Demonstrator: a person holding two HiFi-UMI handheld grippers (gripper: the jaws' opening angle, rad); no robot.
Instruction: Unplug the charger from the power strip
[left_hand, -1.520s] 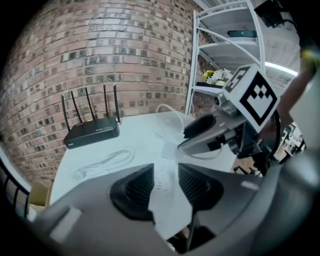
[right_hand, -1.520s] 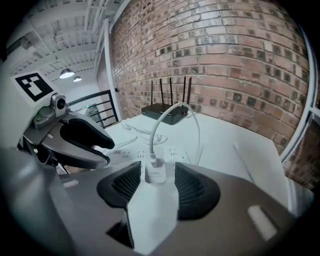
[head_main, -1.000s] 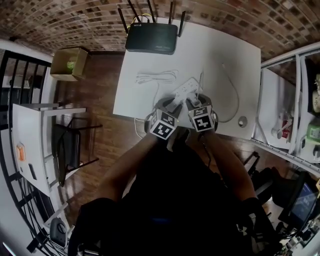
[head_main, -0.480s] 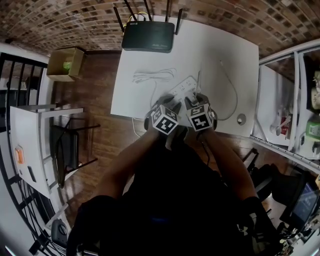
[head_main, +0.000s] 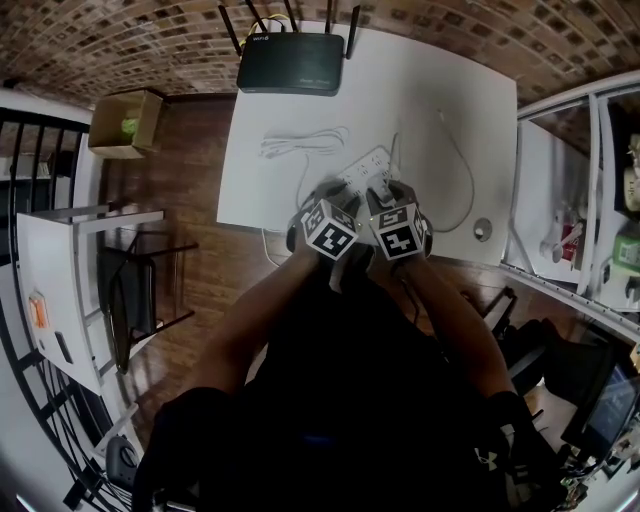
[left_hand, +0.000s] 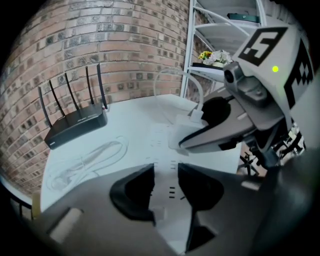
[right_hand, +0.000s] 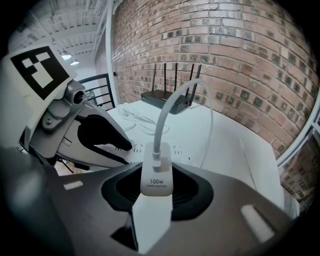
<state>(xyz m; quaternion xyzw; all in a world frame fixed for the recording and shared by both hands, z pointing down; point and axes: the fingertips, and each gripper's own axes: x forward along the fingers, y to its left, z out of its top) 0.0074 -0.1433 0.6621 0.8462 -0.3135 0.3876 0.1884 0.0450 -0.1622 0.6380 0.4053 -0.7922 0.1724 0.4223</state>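
Note:
A white power strip (head_main: 367, 165) lies near the front edge of the white table (head_main: 470, 80). My right gripper (right_hand: 157, 187) is shut on the white charger (right_hand: 157, 172) marked 100W, which is plugged into the strip (right_hand: 177, 150). The charger's white cable (right_hand: 172, 95) arcs up and away. My left gripper (left_hand: 166, 172) stands over the strip (left_hand: 162, 140) just left of the right gripper (left_hand: 200, 142). Its jaws are a narrow gap apart, tips down on the strip's top face. In the head view the marker cubes hide both sets of jaws and the charger.
A black router (head_main: 290, 62) with antennas stands at the table's far edge. A coiled white cable (head_main: 300, 145) lies left of the strip, and a small round object (head_main: 483, 231) sits front right. A brick wall rises behind, a shelf rack (head_main: 585, 180) stands right, and a cardboard box (head_main: 125, 122) sits left.
The left gripper has sunk slightly onto the power strip. The right gripper stays on the charger. The head view has drifted a little.

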